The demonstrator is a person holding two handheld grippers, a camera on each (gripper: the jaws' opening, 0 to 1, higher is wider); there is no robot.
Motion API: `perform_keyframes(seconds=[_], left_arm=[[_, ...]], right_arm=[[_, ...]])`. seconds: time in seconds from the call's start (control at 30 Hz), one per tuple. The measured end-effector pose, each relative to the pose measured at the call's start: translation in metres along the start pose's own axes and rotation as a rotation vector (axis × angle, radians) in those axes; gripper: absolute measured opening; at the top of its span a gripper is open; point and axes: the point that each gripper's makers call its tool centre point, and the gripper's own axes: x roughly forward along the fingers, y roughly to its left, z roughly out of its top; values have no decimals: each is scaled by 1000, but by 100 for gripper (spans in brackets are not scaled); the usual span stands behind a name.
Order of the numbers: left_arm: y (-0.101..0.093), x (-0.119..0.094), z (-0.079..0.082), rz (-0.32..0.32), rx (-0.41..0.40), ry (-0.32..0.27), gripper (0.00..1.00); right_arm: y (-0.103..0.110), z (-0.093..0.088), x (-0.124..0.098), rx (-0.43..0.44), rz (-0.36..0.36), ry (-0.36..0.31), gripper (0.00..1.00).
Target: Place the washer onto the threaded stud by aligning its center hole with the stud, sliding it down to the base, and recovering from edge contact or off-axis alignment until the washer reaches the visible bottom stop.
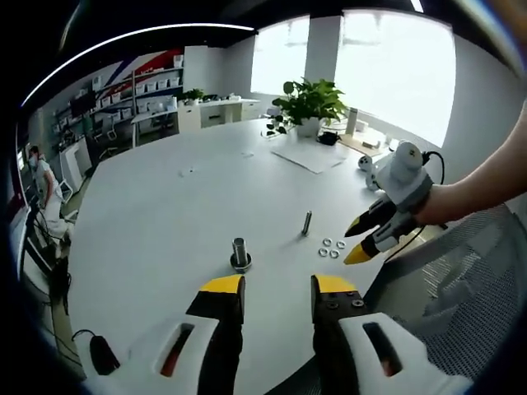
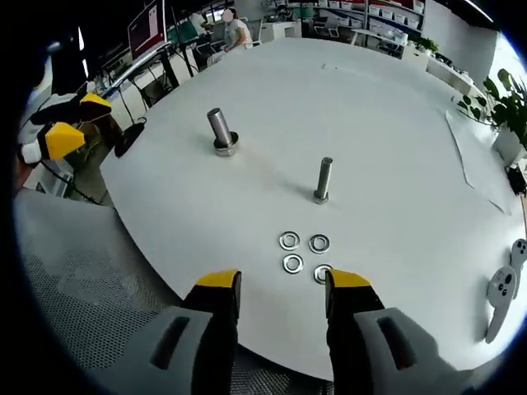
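Spreading across both views is a big white round counter (image 2: 395, 107), carrying everything the task needs. Both tongs are hanging released with nothing between the jaws: the right tongs (image 2: 281, 284) are hovering at the near edge just short of the washers, and the left tongs (image 1: 277, 285) are waiting near the thicker stud (image 1: 240, 253), which is standing upright on a wide base. A slimmer threaded stud (image 2: 323, 179) is standing upright toward the middle, near the washers and well apart from the thicker one.

Four washers (image 2: 303, 253) are lying flat in a small cluster, close together; whether any are touching I cannot tell. The nearest one (image 2: 322, 273) is sitting just beside the right jaw's tip.

Judging by the look, they are being thin, stiff, light metal rings, likely slippery and hard to lift off a smooth top. Pinching across the outer rim, perhaps after tipping one up on edge, seems the safest hold, keeping the centre hole free for the stud.

No readable writing or brand is showing on anything here.
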Motion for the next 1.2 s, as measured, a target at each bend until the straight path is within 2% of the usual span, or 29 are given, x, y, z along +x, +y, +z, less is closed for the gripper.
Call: perform_keyframes(seconds=[0.6,0.8,1.2], left_arm=[[-2,-1,-2,-4,18,9,30],[-2,-1,-2,-1,15,6,30],[-3,0,-3,-10,13,15,30]], right_arm=[[2,0,16,-77,-9,92,31],[-2,-10,18,-96,-15,138,31],[-4,-8,22,-139,-15,162,31]])
